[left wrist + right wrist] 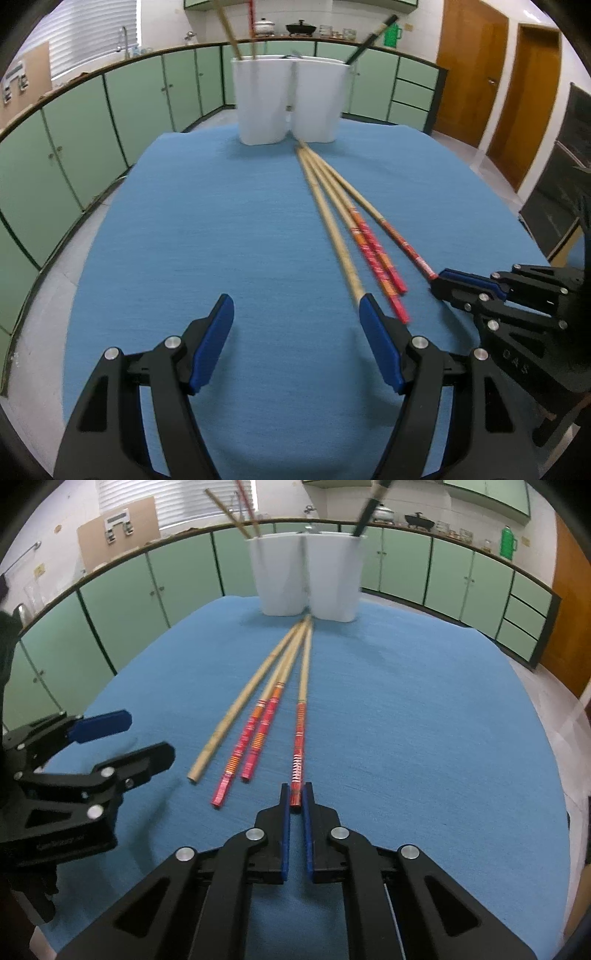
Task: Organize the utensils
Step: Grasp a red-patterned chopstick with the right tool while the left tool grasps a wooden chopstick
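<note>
Several chopsticks lie fanned on the blue tablecloth [424, 720], tips toward two white holders [306, 579]. One plain bamboo chopstick [236, 709] lies leftmost, then two red-ended ones [258, 731], then a single red-ended chopstick [300, 738] on the right. My right gripper [295, 794] is shut on the red end of that single chopstick, which rests on the cloth; it shows in the left wrist view [439, 282] too. My left gripper [295, 314] is open and empty, its right finger beside the plain chopstick's [343, 251] end. The holders [291, 99] contain a few chopsticks.
The table's edges fall off to the floor on both sides. Green cabinets [92, 122] ring the room, with wooden doors [498, 74] at the right. The left gripper shows at the left of the right wrist view [122, 738].
</note>
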